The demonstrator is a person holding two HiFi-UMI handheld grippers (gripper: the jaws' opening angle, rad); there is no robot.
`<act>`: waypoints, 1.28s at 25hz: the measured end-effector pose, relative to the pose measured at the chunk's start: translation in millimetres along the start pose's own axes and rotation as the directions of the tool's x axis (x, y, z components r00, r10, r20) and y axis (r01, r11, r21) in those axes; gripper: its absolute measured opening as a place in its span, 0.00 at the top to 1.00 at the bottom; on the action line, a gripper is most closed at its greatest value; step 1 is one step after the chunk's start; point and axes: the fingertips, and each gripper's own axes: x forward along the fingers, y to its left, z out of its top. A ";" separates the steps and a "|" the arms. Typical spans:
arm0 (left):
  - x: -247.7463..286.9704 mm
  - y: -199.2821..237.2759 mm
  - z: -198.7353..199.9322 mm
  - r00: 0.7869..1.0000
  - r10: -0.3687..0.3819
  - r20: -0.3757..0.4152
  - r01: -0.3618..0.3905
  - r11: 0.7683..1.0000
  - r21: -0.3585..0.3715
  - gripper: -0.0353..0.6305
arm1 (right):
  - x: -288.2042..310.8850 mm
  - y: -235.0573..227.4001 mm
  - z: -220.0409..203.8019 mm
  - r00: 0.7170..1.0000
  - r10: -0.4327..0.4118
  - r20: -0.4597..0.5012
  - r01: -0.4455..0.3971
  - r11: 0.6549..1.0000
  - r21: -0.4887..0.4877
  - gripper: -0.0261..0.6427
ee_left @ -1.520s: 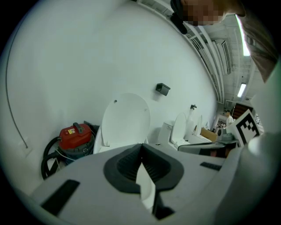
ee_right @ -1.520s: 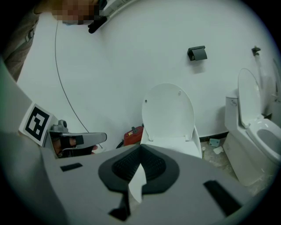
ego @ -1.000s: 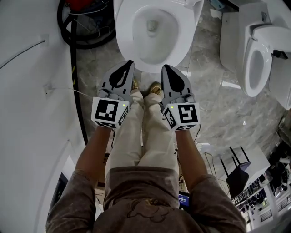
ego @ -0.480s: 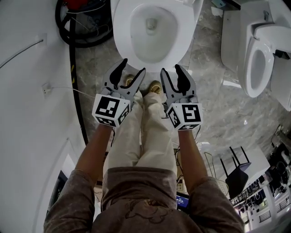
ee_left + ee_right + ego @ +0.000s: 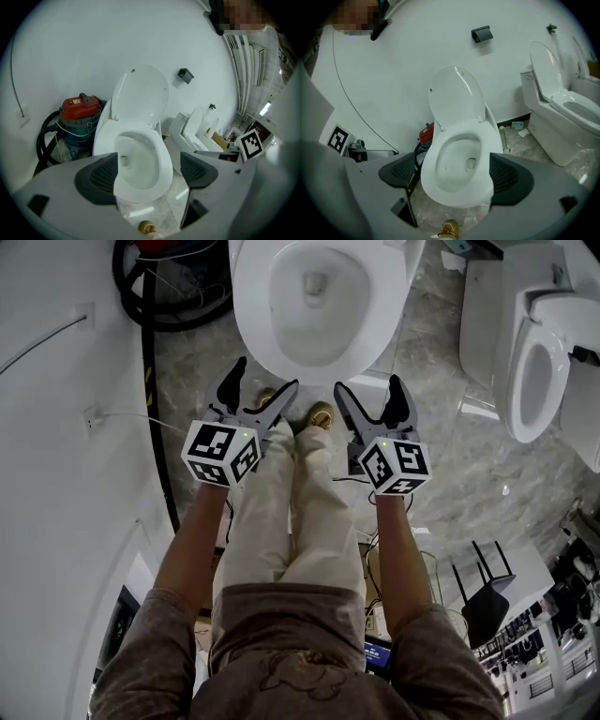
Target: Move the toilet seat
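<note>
A white toilet [image 5: 246, 296] stands in front of me, its seat ring [image 5: 255, 334] lying down on the bowl. The lid [image 5: 142, 95] is raised against the wall, as the right gripper view also shows for the lid [image 5: 457, 96] above the seat ring [image 5: 488, 140]. My left gripper [image 5: 265, 381] and right gripper [image 5: 367, 390] hover side by side just short of the bowl's front rim. Both sets of jaws are opening wide, and nothing is between them. Neither gripper touches the toilet.
A second toilet [image 5: 539, 362] stands to the right. A red vacuum [image 5: 79, 110] with a black hose [image 5: 150, 310] sits left of the bowl by the white wall. The person's legs and brown shoes [image 5: 322, 415] are below the grippers. A black router [image 5: 487, 601] and clutter lie at the lower right.
Both grippers went from shut to wide open. They drew slightly back from the bowl and a little apart.
</note>
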 end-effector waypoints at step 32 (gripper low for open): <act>75.2 65.1 -135.1 0.950 0.034 -0.312 -0.080 0.987 -0.136 0.33 | 76.5 -44.4 -144.8 0.937 0.007 -0.349 0.027 0.995 0.093 0.26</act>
